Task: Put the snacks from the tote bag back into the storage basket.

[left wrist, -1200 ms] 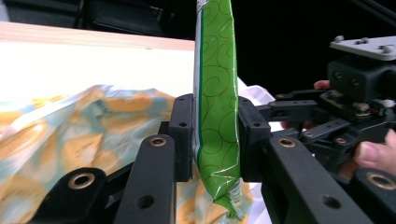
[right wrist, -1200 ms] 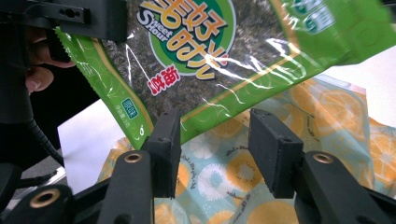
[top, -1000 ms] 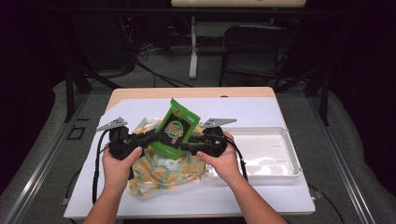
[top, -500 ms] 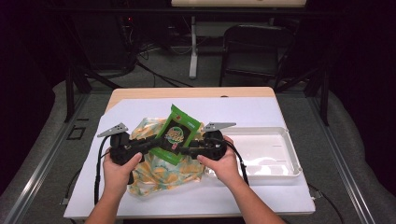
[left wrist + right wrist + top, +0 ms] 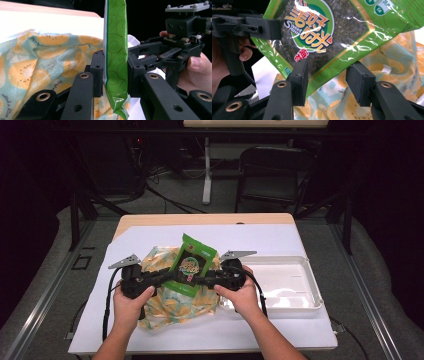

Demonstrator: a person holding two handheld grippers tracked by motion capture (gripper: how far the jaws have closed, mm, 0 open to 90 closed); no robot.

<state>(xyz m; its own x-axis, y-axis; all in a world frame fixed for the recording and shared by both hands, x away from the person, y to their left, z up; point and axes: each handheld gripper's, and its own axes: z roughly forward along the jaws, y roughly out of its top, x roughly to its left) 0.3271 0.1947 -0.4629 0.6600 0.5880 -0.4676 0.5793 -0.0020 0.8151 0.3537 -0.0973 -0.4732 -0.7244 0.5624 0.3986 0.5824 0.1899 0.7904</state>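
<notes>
A green snack packet (image 5: 192, 262) with a round orange-lettered label hangs above a bag (image 5: 175, 307) printed with orange fruit slices. My left gripper (image 5: 170, 275) comes in from the left. In the left gripper view its two pads press on the packet (image 5: 116, 50), seen edge-on. My right gripper (image 5: 202, 281) faces it from the right. In the right gripper view its jaws (image 5: 328, 75) stand wide apart at the packet's (image 5: 317, 32) lower edge, with the printed bag (image 5: 387, 62) showing through the gap.
A white sheet (image 5: 280, 240) covers the wooden table. A shallow white tray (image 5: 305, 270) sits at the right, close to the right hand. A dark chair (image 5: 270, 170) and cables lie beyond the far edge.
Both grippers and the packet have come slightly lower in the high view. The left grip on the packet is unchanged.
</notes>
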